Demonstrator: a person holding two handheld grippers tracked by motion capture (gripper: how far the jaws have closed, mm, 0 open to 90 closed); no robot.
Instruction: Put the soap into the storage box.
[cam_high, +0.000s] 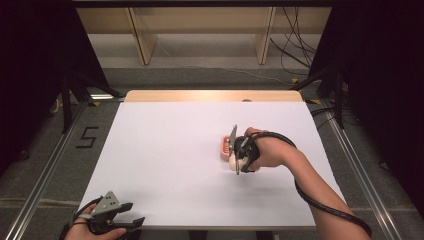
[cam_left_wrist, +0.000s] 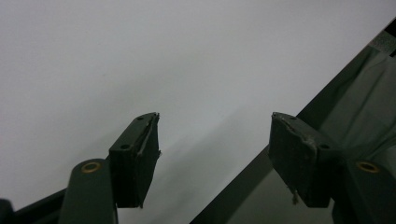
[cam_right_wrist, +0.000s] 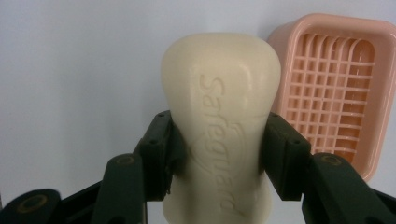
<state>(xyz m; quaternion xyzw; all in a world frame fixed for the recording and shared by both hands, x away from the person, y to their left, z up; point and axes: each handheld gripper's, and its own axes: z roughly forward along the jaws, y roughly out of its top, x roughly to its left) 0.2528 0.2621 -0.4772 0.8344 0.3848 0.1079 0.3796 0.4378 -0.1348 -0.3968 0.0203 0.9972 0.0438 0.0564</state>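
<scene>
**Soap in the jaws, dish waiting beside it**

While the right gripper has its 2 jaws pressed against the narrow waist of the soap, the bar sits just beside the pink dish, not in it. Seen from the right gripper view, the dish lies empty, its grid floor bare, with the soap overlapping its near edge. From the high view, soap and dish lie right of the middle of the tabletop. I judge the grasp made and the placing left: the bar has yet to be carried over the rim and set down on the grid.

The left gripper rests at the near left corner, well apart from the work, its jaws wide open and holding nothing; its own view looks past them over the tabletop's edge.

White covering spreads over the tabletop, with a wooden strip showing at the far edge. Beyond are grey floor, wooden legs, loose cables and dark curtains at both sides.
</scene>
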